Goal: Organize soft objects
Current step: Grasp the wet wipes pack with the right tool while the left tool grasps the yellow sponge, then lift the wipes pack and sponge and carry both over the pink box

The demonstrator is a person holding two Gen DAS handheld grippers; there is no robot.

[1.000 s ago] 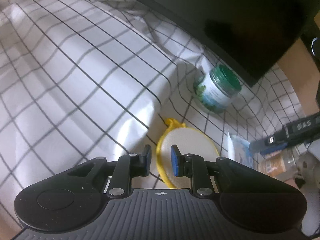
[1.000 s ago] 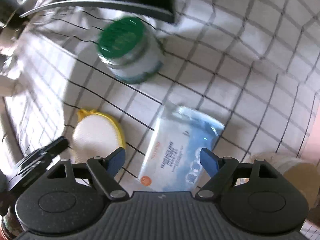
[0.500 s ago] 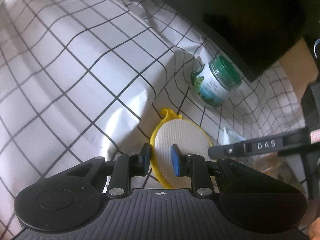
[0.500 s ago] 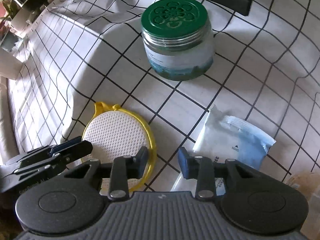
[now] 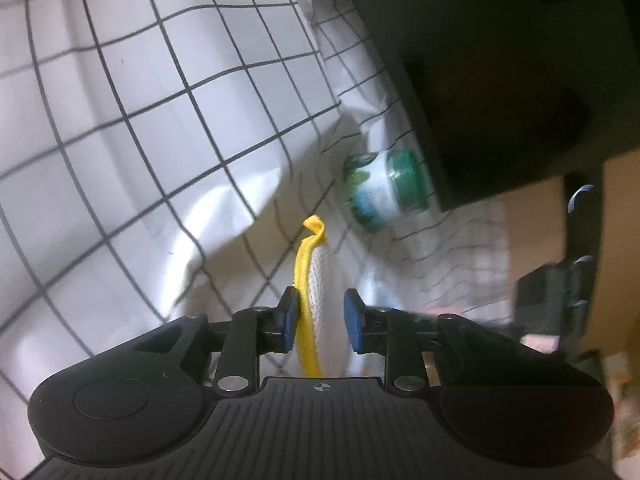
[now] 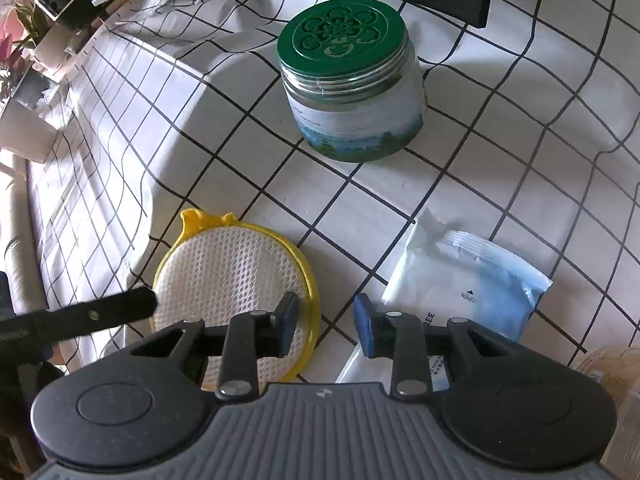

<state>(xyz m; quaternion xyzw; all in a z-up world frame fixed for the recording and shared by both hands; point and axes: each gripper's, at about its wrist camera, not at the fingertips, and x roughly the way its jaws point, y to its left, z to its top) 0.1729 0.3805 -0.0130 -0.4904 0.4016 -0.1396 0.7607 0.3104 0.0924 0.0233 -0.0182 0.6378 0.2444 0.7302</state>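
Gripping yellow-rimmed mesh pad (image 5: 316, 300) edge-on, left tool (image 5: 320, 316) jaws straddle it, contact unclear (blur). Pad lies on checked surface (image 6: 360, 208), near left of green-lidded jar (image 6: 352, 92). Right tool (image 6: 326, 326) released, empty, beside wipes packet (image 6: 468, 280). Pad likely light, floppy; pinch stitched rim.

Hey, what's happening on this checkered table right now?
A person with two handheld grippers is sorting soft items. The left gripper has the yellow-rimmed mesh pad between its fingers, seen edge-on, though a firm grip isn't clear. The right gripper hovers open between that pad and the blue wipes pack. A green-lidded jar stands behind.
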